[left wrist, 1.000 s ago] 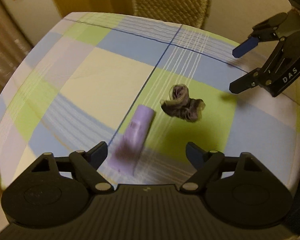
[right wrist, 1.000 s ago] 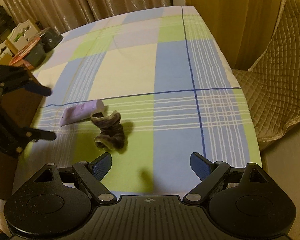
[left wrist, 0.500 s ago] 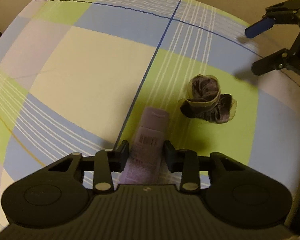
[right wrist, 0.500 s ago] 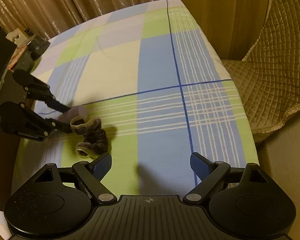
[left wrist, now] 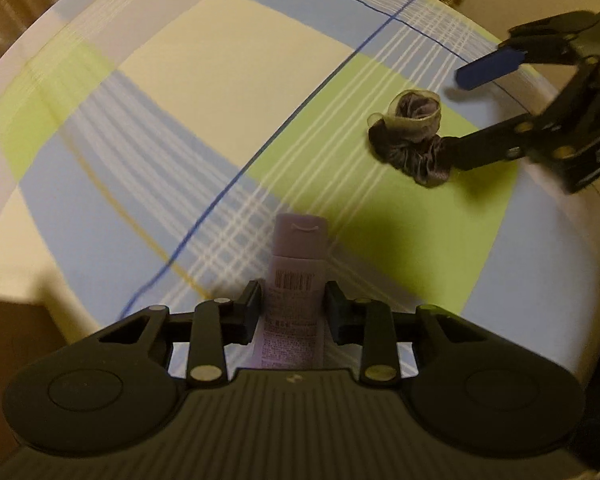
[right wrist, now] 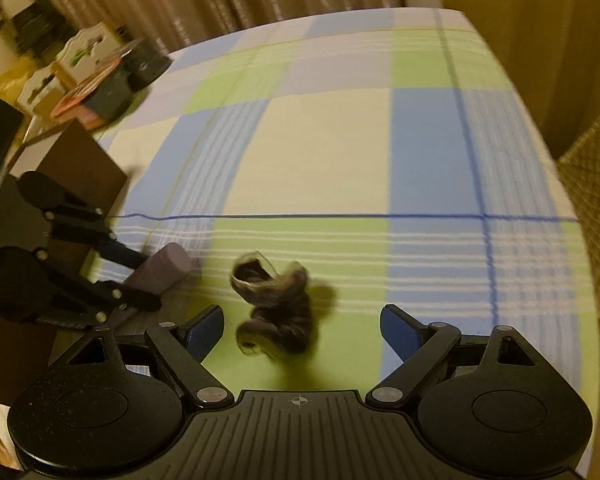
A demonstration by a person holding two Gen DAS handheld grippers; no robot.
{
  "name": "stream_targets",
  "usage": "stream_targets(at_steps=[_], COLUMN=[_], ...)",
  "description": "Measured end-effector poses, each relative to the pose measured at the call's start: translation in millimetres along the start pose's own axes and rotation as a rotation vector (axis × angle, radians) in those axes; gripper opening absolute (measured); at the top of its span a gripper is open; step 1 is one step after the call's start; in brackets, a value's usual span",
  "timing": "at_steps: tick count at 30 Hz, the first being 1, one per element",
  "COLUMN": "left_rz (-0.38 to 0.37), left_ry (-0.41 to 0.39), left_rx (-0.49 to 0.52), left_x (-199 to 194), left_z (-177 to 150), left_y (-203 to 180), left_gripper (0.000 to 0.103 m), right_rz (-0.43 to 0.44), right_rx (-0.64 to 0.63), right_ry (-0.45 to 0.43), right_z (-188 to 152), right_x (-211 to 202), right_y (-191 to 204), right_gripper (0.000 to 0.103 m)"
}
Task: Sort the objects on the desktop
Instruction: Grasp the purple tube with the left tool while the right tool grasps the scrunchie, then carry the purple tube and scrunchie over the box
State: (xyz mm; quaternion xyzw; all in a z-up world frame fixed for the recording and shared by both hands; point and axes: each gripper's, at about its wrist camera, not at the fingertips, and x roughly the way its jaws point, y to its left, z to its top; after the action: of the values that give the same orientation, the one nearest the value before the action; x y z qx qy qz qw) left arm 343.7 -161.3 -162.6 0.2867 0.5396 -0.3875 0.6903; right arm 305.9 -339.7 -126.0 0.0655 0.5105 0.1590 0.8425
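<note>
A lilac tube [left wrist: 297, 264] with a barcode label is held between the pads of my left gripper [left wrist: 293, 303], which is shut on it and carries it above the checked tablecloth [left wrist: 204, 92]. In the right wrist view the tube [right wrist: 165, 267] shows at the left, cap end toward the middle, in the left gripper [right wrist: 140, 278]. A dark purple scrunchie [left wrist: 413, 136] lies on a green square. My right gripper [right wrist: 302, 326] is open, its blue pads on either side of the scrunchie [right wrist: 278, 308], close above it.
A brown cardboard box [right wrist: 74, 168] stands at the table's left edge, with a white organiser [right wrist: 84, 50], a black pot [right wrist: 146, 62] and other clutter behind it. A quilted chair [right wrist: 596, 200] stands to the right. Curtains hang behind the table.
My left gripper shut on the lilac tube and has lifted it off the cloth. My right gripper has come down and forward, its open fingers now around the scrunchie.
</note>
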Motion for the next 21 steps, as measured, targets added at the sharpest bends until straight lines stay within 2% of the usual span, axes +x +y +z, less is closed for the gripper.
stream_targets(at_steps=[6,7,8,10,11,21], left_rz=[0.013,0.014,0.015,0.019,0.02,0.032], left_ry=[-0.046,-0.053,-0.059,-0.073,-0.08,-0.178], left_rx=[-0.078,-0.087,-0.094,-0.107,-0.113,-0.137], left_x=[-14.1,-16.5,-18.7,-22.7,-25.2,-58.1], left_z=[-8.2,-8.7,-9.9,-11.9,-12.6,-16.7], left_y=[0.8,0.1,-0.1,-0.1,-0.8,-10.2], left_gripper=[0.029,0.029,0.029,0.029,0.029,0.029], right_rz=[-0.009,-0.012,-0.016,-0.024,-0.028,-0.017], right_rx=[-0.081,-0.09,-0.098,-0.103,-0.105,-0.101], right_ry=[-0.002,0.004,0.01,0.007,0.006,-0.024], right_z=[6.1,6.4,6.7,7.2,7.5,9.5], right_x=[25.5,29.7,34.0,35.9,36.7,-3.0], right_y=[13.2,13.6,13.9,13.4,13.2,17.2], right_gripper=[0.087,0.073,0.046,0.041,0.021,0.019])
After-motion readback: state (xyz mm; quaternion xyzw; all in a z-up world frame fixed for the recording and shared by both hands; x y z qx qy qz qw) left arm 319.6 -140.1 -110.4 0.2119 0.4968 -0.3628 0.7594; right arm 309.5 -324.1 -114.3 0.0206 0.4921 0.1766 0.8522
